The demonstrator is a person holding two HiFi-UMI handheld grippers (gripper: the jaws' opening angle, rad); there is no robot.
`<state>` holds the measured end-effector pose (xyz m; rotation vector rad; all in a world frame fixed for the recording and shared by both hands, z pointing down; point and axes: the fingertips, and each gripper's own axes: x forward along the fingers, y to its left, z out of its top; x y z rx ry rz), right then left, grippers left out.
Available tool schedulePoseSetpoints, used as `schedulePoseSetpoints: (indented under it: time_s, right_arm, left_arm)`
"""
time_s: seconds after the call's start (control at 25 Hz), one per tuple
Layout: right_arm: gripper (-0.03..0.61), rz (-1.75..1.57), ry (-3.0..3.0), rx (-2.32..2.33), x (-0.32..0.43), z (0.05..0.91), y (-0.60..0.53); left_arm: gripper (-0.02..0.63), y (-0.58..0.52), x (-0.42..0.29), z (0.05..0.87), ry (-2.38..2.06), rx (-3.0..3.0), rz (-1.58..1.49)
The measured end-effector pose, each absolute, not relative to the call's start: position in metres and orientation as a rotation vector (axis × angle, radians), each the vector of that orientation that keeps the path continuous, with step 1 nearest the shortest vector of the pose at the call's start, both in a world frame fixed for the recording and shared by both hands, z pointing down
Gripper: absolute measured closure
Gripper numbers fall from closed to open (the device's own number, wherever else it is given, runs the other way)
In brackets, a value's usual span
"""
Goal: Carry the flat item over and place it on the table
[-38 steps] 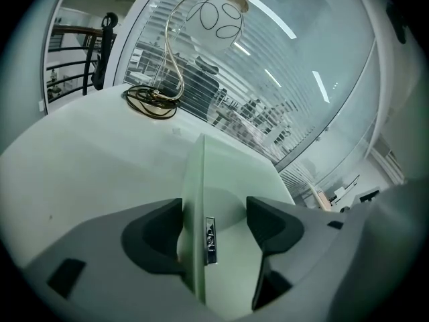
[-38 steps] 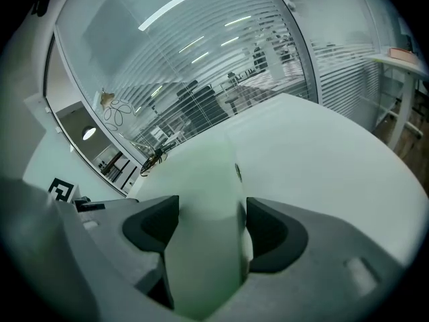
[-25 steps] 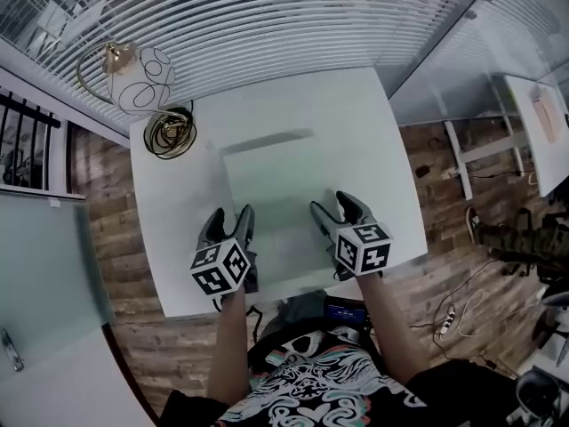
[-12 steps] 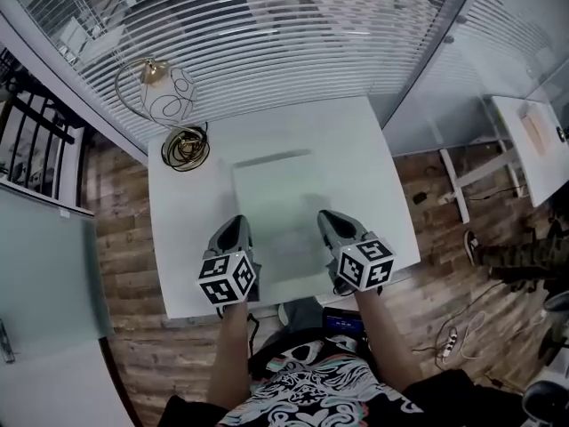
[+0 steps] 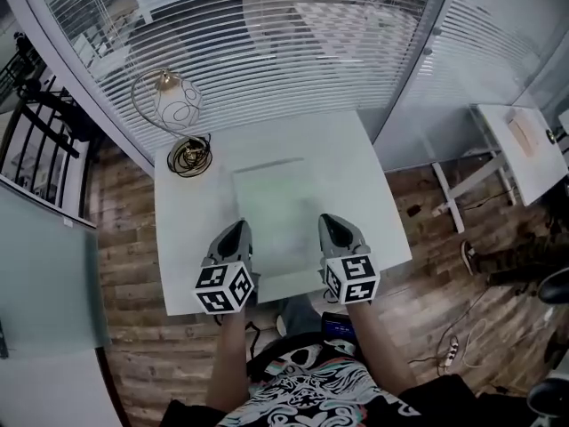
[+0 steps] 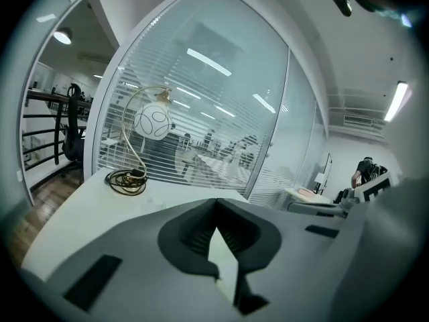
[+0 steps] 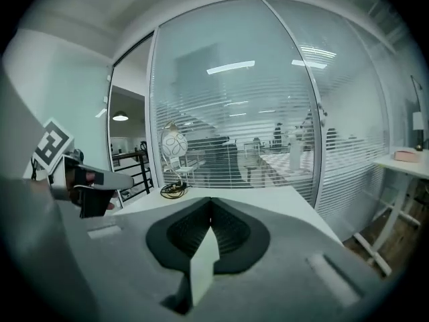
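A flat, pale white board lies over the middle of the white table, its near edge toward me. My left gripper is shut on the board's near-left edge. My right gripper is shut on its near-right edge. In the left gripper view the jaws are pinched together, with a thin white sliver of the board edge-on between them. The right gripper view shows the same thing: jaws closed on the white board edge.
A globe lamp with a coiled gold base stands on the table's far left corner. A glass wall with blinds runs behind the table. Another white desk stands far right, on a wooden floor with cables.
Both grippers' jaws stood open around the board's near edge a second ago and have since closed on it. The head view has drawn back, so the table looks smaller.
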<state>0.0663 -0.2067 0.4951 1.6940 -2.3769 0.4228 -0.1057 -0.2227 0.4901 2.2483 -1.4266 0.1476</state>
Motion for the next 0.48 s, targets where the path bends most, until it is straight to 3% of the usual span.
schedulePoseSetpoints:
  time_s: [0.48]
  right_arm:
    - [0.572, 0.345, -2.383, 1.758, 0.067, 0.469, -0.177]
  left_arm:
    - [0.607, -0.189, -0.103, 0.445, -1.484, 2.443, 0.086]
